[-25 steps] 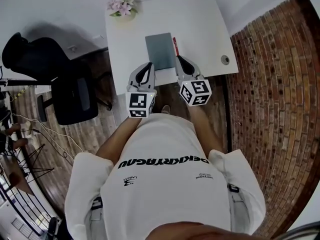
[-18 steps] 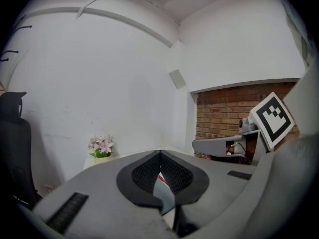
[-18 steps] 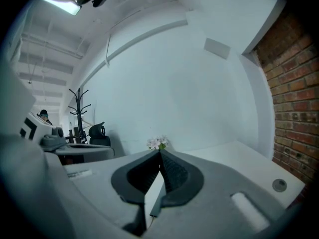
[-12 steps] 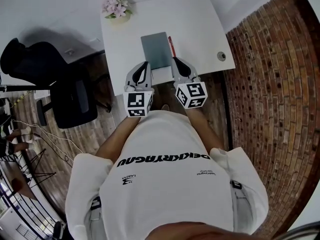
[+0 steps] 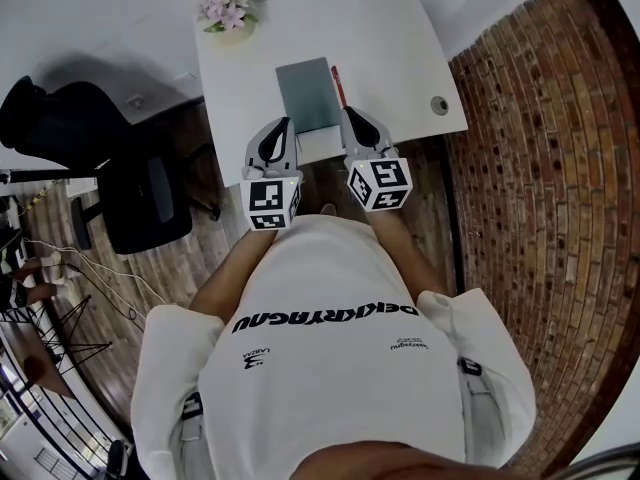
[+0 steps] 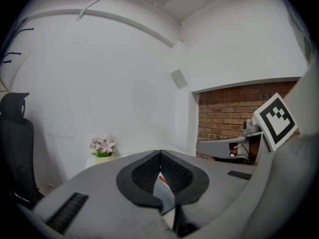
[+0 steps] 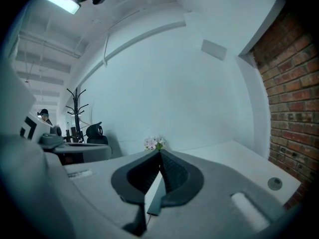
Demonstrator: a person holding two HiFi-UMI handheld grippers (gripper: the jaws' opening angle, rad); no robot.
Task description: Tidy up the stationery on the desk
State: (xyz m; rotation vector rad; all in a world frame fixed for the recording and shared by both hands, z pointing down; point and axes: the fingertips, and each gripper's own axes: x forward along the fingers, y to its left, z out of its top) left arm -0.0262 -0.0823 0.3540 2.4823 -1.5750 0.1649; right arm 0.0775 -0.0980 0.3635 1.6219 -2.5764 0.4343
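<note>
A grey notebook (image 5: 308,93) lies on the white desk (image 5: 390,48), and a red pen (image 5: 337,86) rests along its right edge. A white flat thing (image 5: 320,145) shows at the notebook's near edge; what it is I cannot tell. My left gripper (image 5: 281,125) hangs at the desk's near edge, just left of the notebook, shut and holding nothing. My right gripper (image 5: 348,116) hangs just right of the pen's near end, also shut and holding nothing. In the left gripper view the notebook (image 6: 167,195) and pen show below the closed left gripper (image 6: 160,154). The right gripper (image 7: 159,151) points across the desk.
A pot of pink flowers (image 5: 226,10) stands at the desk's far left corner. A round cable grommet (image 5: 439,105) sits near the right edge. A black office chair (image 5: 135,183) stands left of the desk, a brick wall (image 5: 540,188) on the right. A coat stand (image 7: 77,108) stands far off.
The head camera has shifted a little, so desk and grippers sit slightly higher and further left in the picture. Both grippers keep their place by the notebook and stay shut.
</note>
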